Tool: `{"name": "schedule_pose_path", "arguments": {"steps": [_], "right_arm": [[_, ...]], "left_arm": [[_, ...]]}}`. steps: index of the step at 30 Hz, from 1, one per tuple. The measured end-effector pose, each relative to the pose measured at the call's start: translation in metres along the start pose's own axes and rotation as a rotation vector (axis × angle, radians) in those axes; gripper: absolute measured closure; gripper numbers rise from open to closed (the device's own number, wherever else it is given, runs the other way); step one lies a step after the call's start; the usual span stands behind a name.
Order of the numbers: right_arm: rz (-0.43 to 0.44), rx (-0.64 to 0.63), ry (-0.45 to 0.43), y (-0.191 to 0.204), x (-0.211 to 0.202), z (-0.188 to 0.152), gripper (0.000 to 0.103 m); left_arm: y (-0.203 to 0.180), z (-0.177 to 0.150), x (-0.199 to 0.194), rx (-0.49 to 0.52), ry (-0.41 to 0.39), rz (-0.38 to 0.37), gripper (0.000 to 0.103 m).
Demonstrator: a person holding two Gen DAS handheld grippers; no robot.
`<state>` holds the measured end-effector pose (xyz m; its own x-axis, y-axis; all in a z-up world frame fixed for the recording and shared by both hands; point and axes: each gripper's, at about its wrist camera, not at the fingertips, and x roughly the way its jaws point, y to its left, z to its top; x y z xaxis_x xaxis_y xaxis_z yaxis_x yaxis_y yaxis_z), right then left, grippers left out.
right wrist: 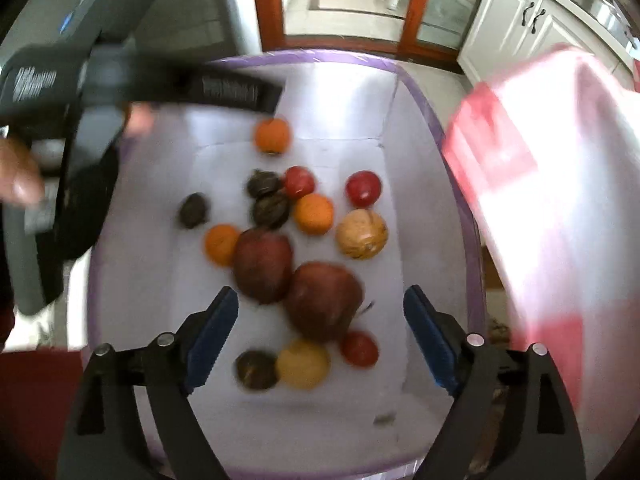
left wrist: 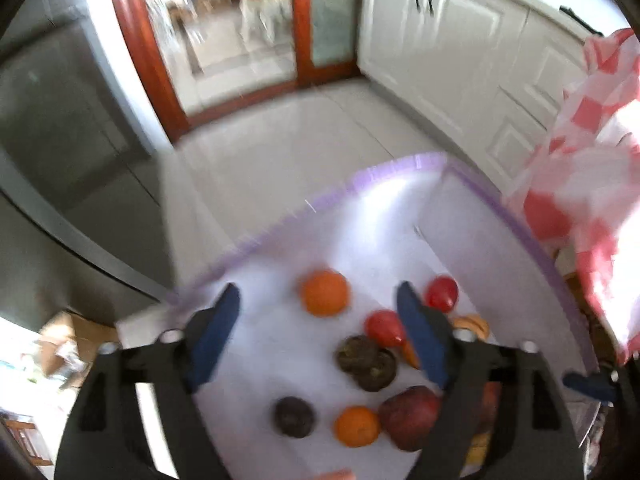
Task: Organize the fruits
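Looking down into my white purple-rimmed bin [right wrist: 420, 92], I count three oranges [right wrist: 313, 213], three tomatoes [right wrist: 363, 188], two big red apples [right wrist: 322, 301], four dark fruits [right wrist: 193, 210] and two yellowish ones [right wrist: 361, 234], with both my left claw [left wrist: 318, 306] and right claw [right wrist: 320, 308] tilted downward, wide open, gripping nothing.

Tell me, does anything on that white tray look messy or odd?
Yes. The fruits lie loose and mixed on the white purple-rimmed tray: oranges, red tomatoes, dark wrinkled fruits and two big red apples in no order. A red-and-white checked cloth hangs blurred beside the tray's right edge. Nothing looks broken.
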<state>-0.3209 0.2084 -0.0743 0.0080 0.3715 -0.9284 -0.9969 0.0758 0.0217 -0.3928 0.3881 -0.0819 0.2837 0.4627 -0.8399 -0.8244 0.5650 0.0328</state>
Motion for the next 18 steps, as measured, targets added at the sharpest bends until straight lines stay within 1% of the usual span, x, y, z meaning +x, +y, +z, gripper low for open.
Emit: {"name": "schedule_pose_path", "arguments": {"steps": [1, 2, 4, 6, 9, 11, 13, 17, 18], "right_arm": [[0.016, 0.015, -0.012, -0.002, -0.009, -0.005, 0.019], [0.031, 0.03, -0.025, -0.003, -0.016, -0.007, 0.018], [0.041, 0.067, -0.056, -0.009, -0.031, -0.014, 0.017], [0.023, 0.102, -0.084, -0.014, -0.042, -0.021, 0.017], [-0.002, 0.163, -0.102, -0.018, -0.05, -0.03, 0.017], [-0.022, 0.177, -0.097, -0.014, -0.053, -0.035, 0.017], [-0.033, 0.181, -0.088, -0.012, -0.051, -0.033, 0.017], [-0.047, 0.201, -0.093, -0.016, -0.053, -0.033, 0.017], [-0.049, 0.204, -0.091, -0.016, -0.051, -0.033, 0.017]], "left_arm": [[0.0, -0.001, -0.024, 0.019, -0.077, -0.003, 0.011], [-0.002, -0.002, -0.041, 0.032, -0.127, -0.007, 0.001], [-0.006, -0.008, -0.068, 0.065, -0.203, -0.011, 0.002], [-0.014, -0.014, -0.086, 0.096, -0.226, -0.04, 0.002], [-0.029, -0.029, -0.091, 0.137, -0.187, -0.047, 0.002], [-0.042, -0.041, -0.09, 0.171, -0.147, -0.018, 0.002], [-0.053, -0.051, -0.087, 0.181, -0.101, 0.004, 0.001], [-0.06, -0.062, -0.077, 0.188, -0.022, -0.038, 0.002], [-0.061, -0.063, -0.075, 0.194, -0.015, -0.04, 0.002]]}}
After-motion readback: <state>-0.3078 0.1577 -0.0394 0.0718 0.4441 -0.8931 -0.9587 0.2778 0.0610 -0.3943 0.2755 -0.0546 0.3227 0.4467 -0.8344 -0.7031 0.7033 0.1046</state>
